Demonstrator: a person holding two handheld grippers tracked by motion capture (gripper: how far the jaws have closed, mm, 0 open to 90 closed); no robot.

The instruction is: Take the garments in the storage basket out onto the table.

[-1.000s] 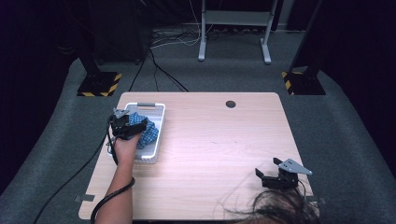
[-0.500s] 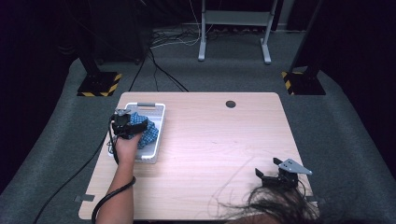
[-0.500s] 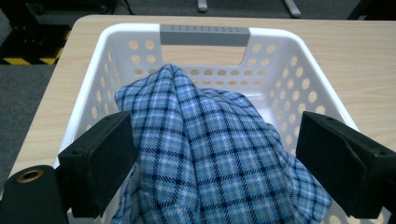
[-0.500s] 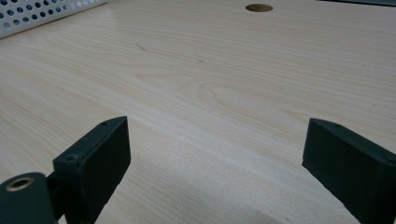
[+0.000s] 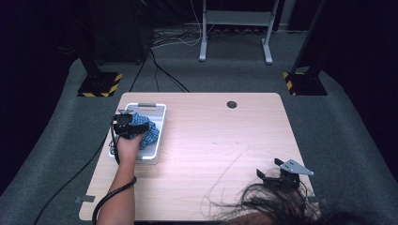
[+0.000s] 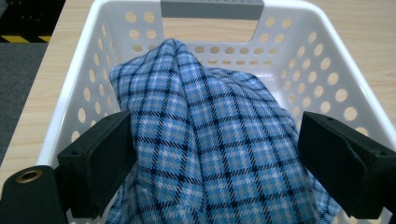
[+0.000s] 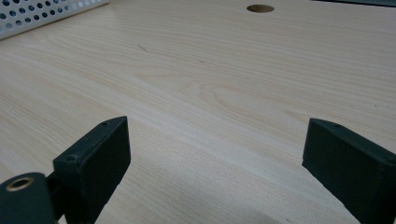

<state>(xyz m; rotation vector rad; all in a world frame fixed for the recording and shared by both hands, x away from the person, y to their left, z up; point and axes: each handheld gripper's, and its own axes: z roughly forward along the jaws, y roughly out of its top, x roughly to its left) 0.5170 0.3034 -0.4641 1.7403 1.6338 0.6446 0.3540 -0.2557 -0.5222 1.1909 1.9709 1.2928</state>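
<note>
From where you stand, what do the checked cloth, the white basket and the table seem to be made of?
The cloth looks like soft woven fabric, perhaps cotton: blue checks and loose folds. The basket seems moulded plastic, white and smooth with a slight sheen, with rows of round holes in its walls. The table shows pale wood grain with a matte finish; it could be laminate rather than solid wood.

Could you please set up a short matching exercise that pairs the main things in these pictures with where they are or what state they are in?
Things:
1. checked cloth
2. white basket
3. right gripper
4. round hole

Places or states:
A. near the table's far edge
B. open, with bare table between its fingers
C. bunched between the left gripper's fingers, inside the basket
D. at the table's left side, walls full of holes

Pairs: 1-C, 2-D, 3-B, 4-A
</note>
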